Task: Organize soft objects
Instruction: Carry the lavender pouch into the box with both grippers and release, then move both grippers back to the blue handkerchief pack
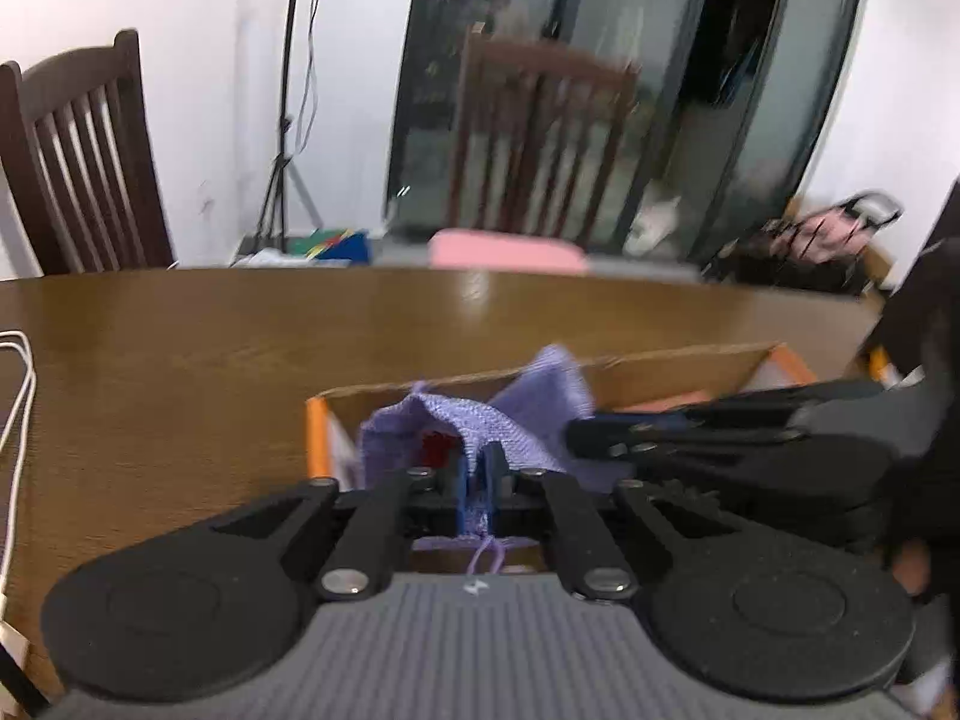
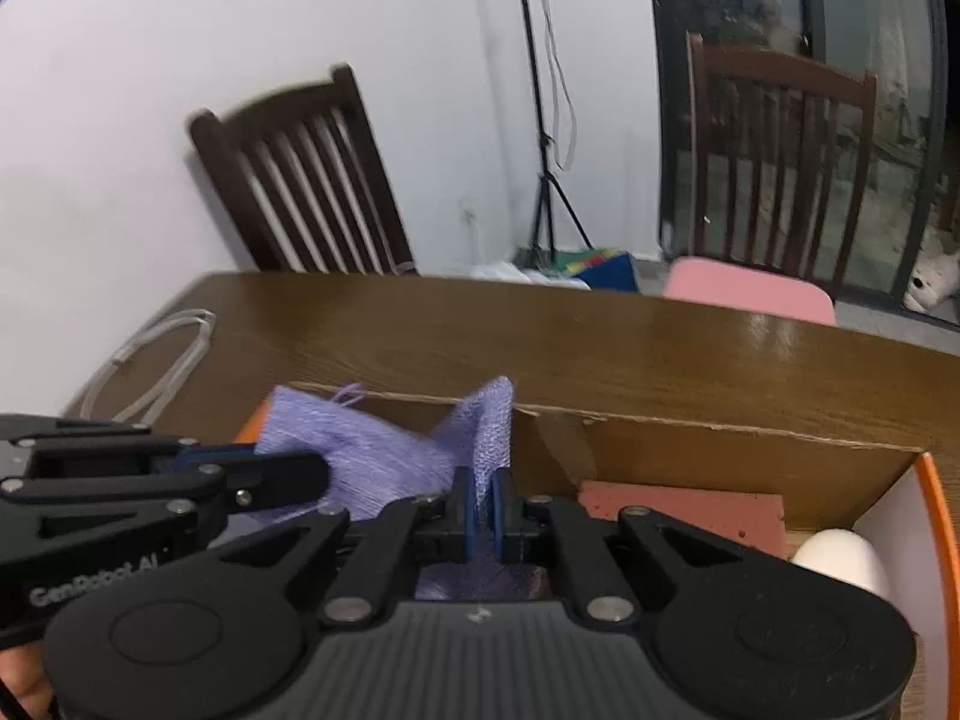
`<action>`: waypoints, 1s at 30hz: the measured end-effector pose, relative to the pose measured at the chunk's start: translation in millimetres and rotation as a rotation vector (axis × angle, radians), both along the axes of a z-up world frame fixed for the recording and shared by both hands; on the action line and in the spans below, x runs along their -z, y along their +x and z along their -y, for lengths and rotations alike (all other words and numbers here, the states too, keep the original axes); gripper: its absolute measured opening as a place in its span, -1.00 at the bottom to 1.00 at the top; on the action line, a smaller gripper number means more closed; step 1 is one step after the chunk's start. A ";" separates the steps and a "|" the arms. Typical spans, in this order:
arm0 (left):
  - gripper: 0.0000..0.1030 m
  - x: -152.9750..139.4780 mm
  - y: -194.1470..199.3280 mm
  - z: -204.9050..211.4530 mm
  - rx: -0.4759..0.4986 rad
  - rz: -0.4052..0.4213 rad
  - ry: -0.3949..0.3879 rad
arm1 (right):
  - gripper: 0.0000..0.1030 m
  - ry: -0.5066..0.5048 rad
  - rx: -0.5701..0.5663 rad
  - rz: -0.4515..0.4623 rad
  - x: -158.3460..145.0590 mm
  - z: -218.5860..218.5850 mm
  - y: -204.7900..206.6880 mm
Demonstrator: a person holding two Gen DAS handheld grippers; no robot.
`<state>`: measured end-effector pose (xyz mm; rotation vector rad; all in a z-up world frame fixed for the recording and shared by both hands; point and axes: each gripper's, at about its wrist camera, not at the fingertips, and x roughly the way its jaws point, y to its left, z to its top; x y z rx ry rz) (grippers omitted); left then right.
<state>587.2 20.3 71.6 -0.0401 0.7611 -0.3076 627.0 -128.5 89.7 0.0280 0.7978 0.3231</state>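
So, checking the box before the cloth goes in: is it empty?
No: in the right wrist view the box already holds a pink sponge and a white round thing.

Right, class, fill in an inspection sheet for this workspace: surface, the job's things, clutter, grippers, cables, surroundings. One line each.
Surface: brown wooden table, glossy, mostly bare.
Job's things: purple knitted cloth held up over an open cardboard box with orange sides; in the box, a pink flat piece and a white rounded thing.
Clutter: nothing seen on the table apart from the cable.
Grippers: left gripper shut on the cloth; right gripper shut on another part of it.
Cables: white cable looped on the table, apart from the box.
Surroundings: two dark wooden chairs, a pink seat, a black tripod, glass doors, white wall.
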 end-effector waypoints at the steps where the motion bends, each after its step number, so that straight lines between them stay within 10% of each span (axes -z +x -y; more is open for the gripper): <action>1: -0.73 2.8 2.0 -1.3 -0.012 -0.006 0.013 | -0.77 0.007 0.007 -0.022 5.7 -0.7 1.5; 7: -0.45 -10.9 -21.1 -8.5 -0.030 0.039 0.019 | -0.46 0.052 0.010 -0.073 15.5 10.8 -8.1; 14: -0.13 -64.7 -83.7 -9.5 -0.032 0.139 0.011 | -0.44 0.050 0.017 0.029 -40.0 35.7 -60.2; 21: 0.22 -93.4 -188.1 2.9 -0.006 0.244 -0.017 | -0.12 0.040 0.062 0.163 -101.7 102.0 -161.1; 27: 0.50 -96.9 -285.3 23.4 0.013 0.370 0.000 | -0.02 -0.005 0.114 0.247 -104.5 142.7 -259.7; 30: 0.62 -95.6 -330.9 32.7 0.033 0.430 0.001 | 0.36 -0.003 0.115 0.300 -98.0 152.0 -306.9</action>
